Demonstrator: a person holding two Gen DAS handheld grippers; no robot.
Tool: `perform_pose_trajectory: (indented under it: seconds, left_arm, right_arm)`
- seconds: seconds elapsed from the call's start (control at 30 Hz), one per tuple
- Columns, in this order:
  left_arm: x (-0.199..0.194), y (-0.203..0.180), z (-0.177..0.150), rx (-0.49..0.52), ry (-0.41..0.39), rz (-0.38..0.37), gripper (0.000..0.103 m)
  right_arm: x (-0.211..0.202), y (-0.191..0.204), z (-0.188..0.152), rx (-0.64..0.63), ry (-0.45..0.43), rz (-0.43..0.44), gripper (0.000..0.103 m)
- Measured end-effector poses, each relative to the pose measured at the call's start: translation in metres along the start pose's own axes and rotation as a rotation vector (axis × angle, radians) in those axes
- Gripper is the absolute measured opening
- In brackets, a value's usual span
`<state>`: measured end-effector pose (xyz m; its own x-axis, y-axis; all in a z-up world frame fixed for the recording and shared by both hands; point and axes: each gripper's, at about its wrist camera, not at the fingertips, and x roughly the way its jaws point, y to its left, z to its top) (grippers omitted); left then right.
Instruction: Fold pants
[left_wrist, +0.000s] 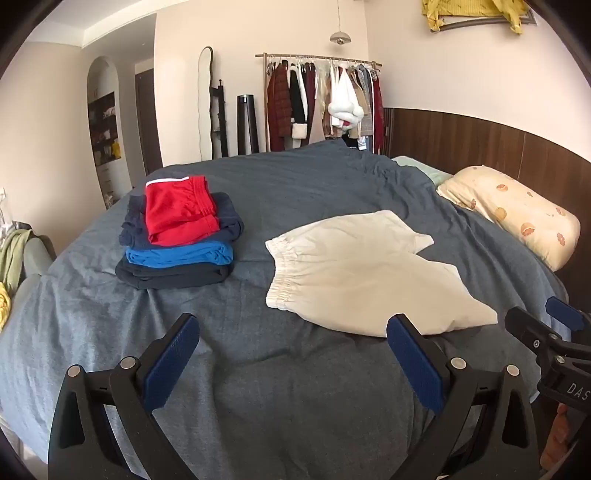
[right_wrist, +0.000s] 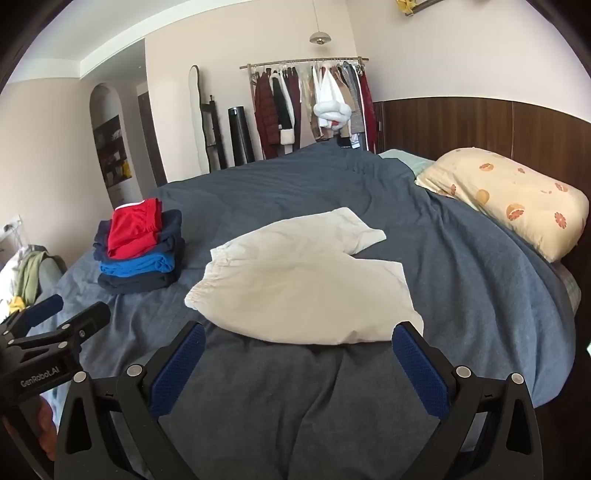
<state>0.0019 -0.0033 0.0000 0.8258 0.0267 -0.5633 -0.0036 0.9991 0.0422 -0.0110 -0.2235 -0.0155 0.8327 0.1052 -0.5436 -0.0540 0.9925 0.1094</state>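
Observation:
A pair of cream shorts (left_wrist: 362, 273) lies spread flat on the blue-grey bedcover (left_wrist: 258, 369), waistband to the left, legs to the right; it also shows in the right wrist view (right_wrist: 306, 284). My left gripper (left_wrist: 293, 328) is open and empty, held just short of the shorts' near edge. My right gripper (right_wrist: 299, 339) is open and empty, close to the near leg hem. The right gripper shows at the right edge of the left wrist view (left_wrist: 546, 325), and the left gripper at the left edge of the right wrist view (right_wrist: 70, 306).
A stack of folded clothes (left_wrist: 177, 236), red on top, sits on the bed left of the shorts, also in the right wrist view (right_wrist: 140, 247). A floral pillow (left_wrist: 517, 214) lies at the right. A clothes rack (left_wrist: 321, 103) and mirror stand beyond the bed.

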Motion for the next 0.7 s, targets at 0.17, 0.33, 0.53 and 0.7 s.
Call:
perform_pose_trajectory:
  seconds: [0.17,0.33,0.53,0.7]
  left_arm:
    - [-0.01,0.0,0.002,-0.013,-0.059,0.008,0.103]
    - [-0.015,0.007,0.002,-0.034,-0.05,-0.017,0.103]
    - [-0.017,0.007,0.002,-0.02,-0.049,-0.023,0.103]
    - [-0.018,0.005,0.001,-0.017,-0.047,-0.029,0.103]
  right_arm:
    - [-0.001,-0.001,0.002,-0.006,0.007,-0.009,0.103]
    - [-0.005,0.001,0.004,-0.001,-0.002,-0.008,0.103]
    - [-0.007,0.001,0.005,0.001,-0.01,-0.001,0.103]
    - [-0.006,0.001,0.004,0.002,-0.012,-0.002,0.103]
